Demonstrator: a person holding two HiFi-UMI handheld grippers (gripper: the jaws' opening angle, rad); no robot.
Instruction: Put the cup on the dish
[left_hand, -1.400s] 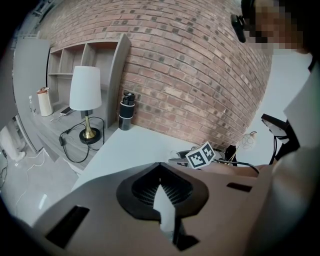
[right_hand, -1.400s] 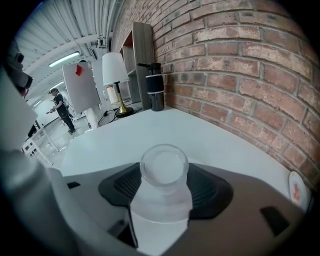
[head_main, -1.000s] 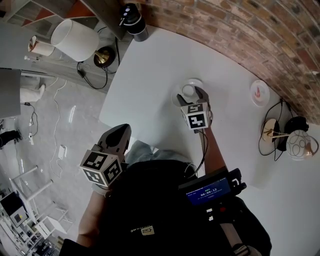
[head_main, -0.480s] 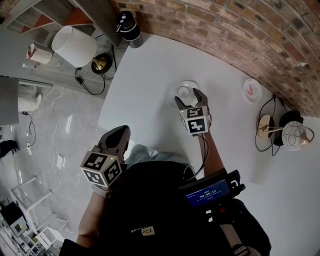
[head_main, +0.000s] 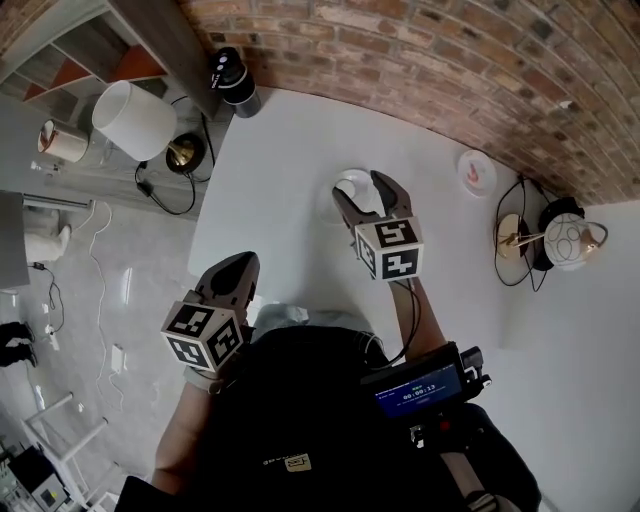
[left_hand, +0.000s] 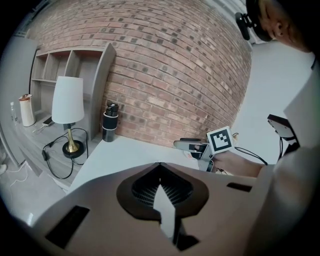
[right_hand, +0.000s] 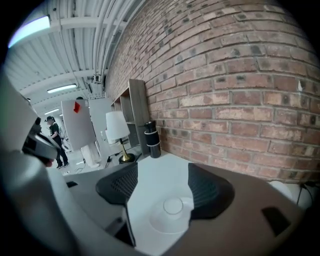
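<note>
Head view: the right gripper (head_main: 362, 196) hangs over the white worktop (head_main: 290, 150), its fingers parted to either side of the dish (head_main: 343, 184). The left gripper (head_main: 238, 270) sits by the worktop's near edge, well apart from the dish.

Left gripper view: the fingers (left_hand: 145, 190) are pressed together with nothing between them.

Right gripper view: the fingers (right_hand: 117, 187) are spread wide. The cup (right_hand: 173, 205) stands upright on the dish (right_hand: 162, 224), in the gap between the fingers and touching neither.

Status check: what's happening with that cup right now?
Right gripper open over cup. Cup sits on dish. Left gripper shut, empty. Nothing in the way.
</note>
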